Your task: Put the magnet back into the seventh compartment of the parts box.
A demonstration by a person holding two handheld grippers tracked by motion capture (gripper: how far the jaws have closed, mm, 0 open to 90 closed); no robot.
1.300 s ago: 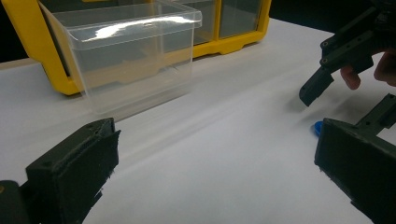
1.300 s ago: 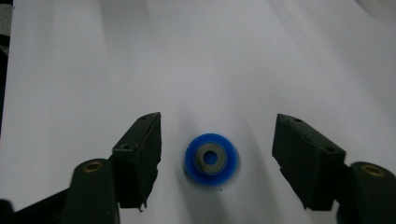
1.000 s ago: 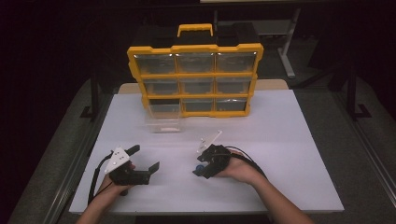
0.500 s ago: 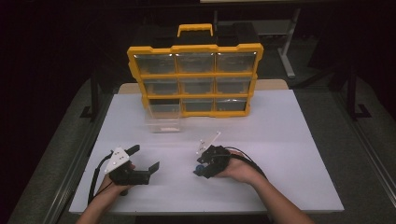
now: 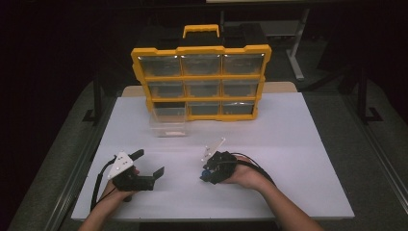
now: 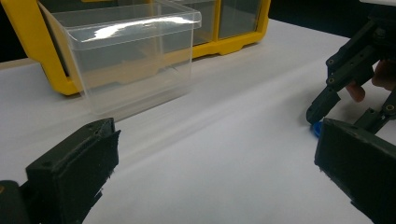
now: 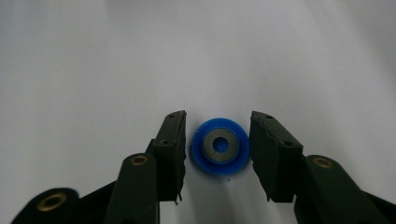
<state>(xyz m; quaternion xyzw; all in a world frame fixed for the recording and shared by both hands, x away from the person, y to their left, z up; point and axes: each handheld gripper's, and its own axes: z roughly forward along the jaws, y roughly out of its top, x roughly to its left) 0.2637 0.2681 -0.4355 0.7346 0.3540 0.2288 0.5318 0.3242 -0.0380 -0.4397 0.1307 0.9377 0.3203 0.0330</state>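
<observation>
A small blue round part (image 7: pixel 220 145) with a metal ring in its middle lies flat on the white table (image 5: pixel 298 144). My right gripper (image 7: pixel 218 140) points down over it, one jaw on each side. The jaws have just been closing and a thin gap still shows beside the part, so they are open. In the high view that gripper (image 5: pixel 206 173) is at centre front, the blue part (image 5: pixel 206 174) at its tips. My left gripper (image 5: pixel 150 162) rests near the front left edge, its jaws wide open and empty. The left gripper view shows the right gripper (image 6: pixel 341 119) and the blue part (image 6: pixel 317 128).
A yellow organizer (image 5: pixel 202 79) with clear drawers stands upright at the back of the table. One clear drawer (image 5: pixel 167 122) sits pulled out on the table in front of its lower left slot, ahead of my left gripper (image 6: pixel 219 154).
</observation>
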